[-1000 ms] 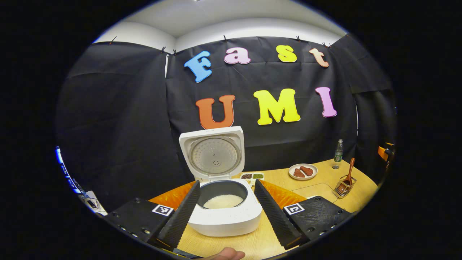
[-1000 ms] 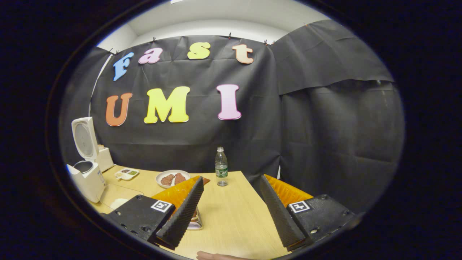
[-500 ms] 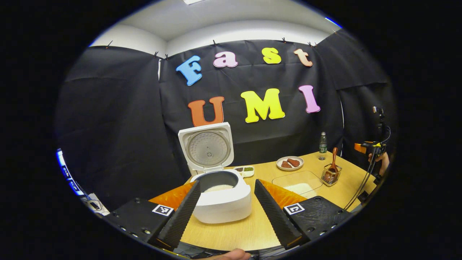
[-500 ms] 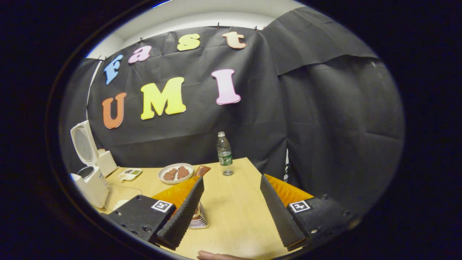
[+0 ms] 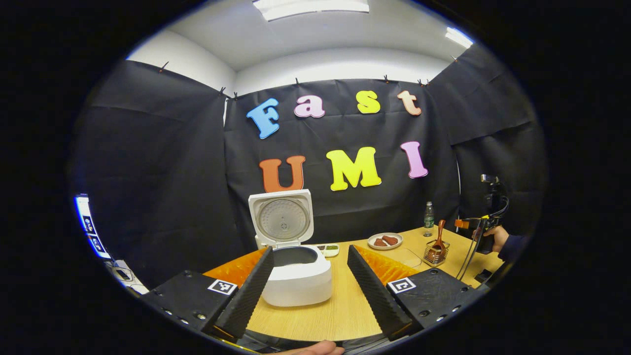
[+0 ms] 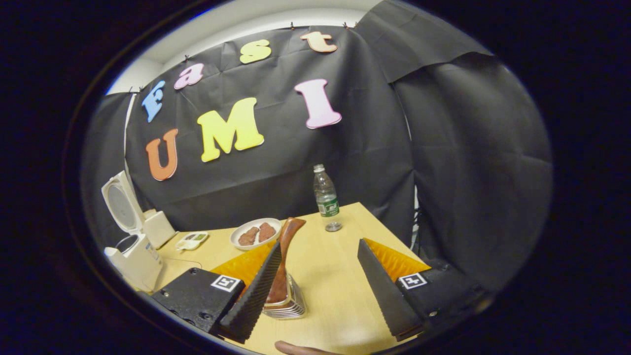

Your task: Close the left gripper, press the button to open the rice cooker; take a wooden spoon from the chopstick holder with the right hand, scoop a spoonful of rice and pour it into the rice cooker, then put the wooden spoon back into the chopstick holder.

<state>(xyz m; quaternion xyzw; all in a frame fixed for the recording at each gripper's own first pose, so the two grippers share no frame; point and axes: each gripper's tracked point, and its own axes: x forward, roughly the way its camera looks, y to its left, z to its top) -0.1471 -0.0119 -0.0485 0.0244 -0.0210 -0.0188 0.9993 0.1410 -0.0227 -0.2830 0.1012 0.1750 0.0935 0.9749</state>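
Note:
The white rice cooker [image 5: 297,282] stands open on the wooden table, its lid [image 5: 281,220] upright and its dark pot showing. My left gripper [image 5: 308,291] is open, held back from the cooker near the table's front edge. The wooden spoon [image 5: 438,234] stands in the wire chopstick holder [image 5: 436,254] at the right. In the right gripper view the spoon [image 6: 287,251] rises from the holder [image 6: 288,304] just beside my left finger. My right gripper [image 6: 315,296] is open with nothing between its fingers. The cooker [image 6: 135,254] sits far left there.
A plate of brown meat [image 5: 385,241], a water bottle [image 5: 429,218], a small divided dish [image 5: 329,249] and a clear rice tray [image 5: 403,256] share the table. A hand [image 5: 495,237] holds the other gripper at the right edge. Black cloth walls surround the table.
My left gripper has drawn back from the cooker, which now looks smaller and farther. My right gripper has backed away from the holder and tilted, so the spoon now shows beside its left finger.

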